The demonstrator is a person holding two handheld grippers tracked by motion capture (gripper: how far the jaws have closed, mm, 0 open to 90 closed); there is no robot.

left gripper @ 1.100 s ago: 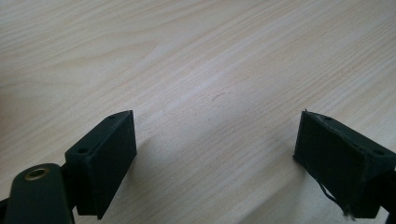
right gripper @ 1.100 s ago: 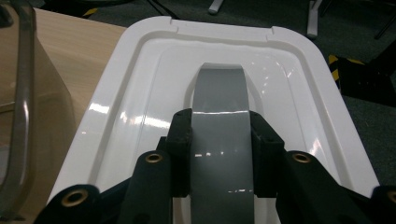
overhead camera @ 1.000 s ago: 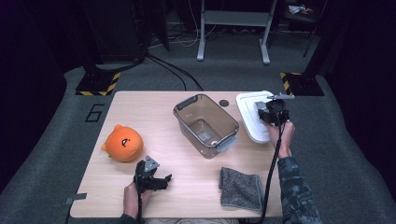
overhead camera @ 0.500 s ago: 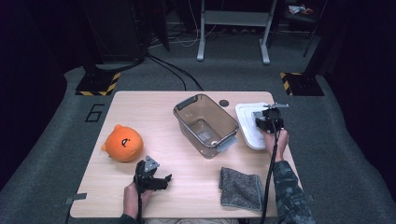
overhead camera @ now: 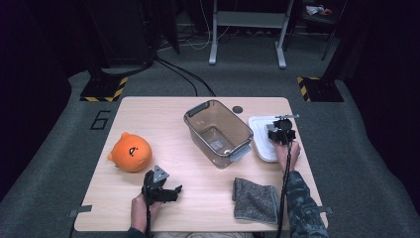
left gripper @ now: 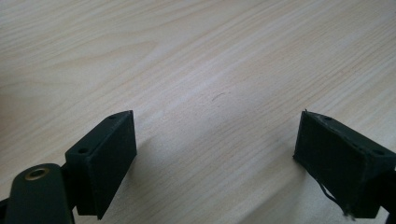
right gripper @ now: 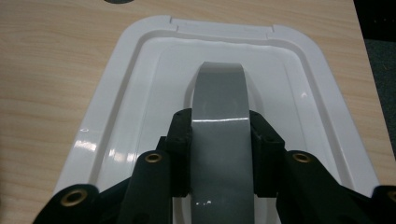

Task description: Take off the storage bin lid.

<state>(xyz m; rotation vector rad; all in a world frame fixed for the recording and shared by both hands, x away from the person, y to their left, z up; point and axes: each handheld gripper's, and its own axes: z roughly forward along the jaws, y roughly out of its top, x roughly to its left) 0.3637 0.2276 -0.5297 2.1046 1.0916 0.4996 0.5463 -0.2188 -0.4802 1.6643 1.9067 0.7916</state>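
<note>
The white lid (right gripper: 140, 116) lies flat on the bench (overhead camera: 163, 111), right of the clear bin (overhead camera: 218, 133). My right gripper (right gripper: 219, 140) has its jaws clamped on the lid's grey handle (right gripper: 219, 102). I'd keep the pull square and level. My left gripper (left gripper: 215, 154) rests apart, jaws wide, empty. The grey cloth (overhead camera: 256, 200) and orange plush (overhead camera: 131, 152) sit clear.

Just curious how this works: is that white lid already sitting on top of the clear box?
No, the white lid lies flat on the table, beside the clear box.
</note>
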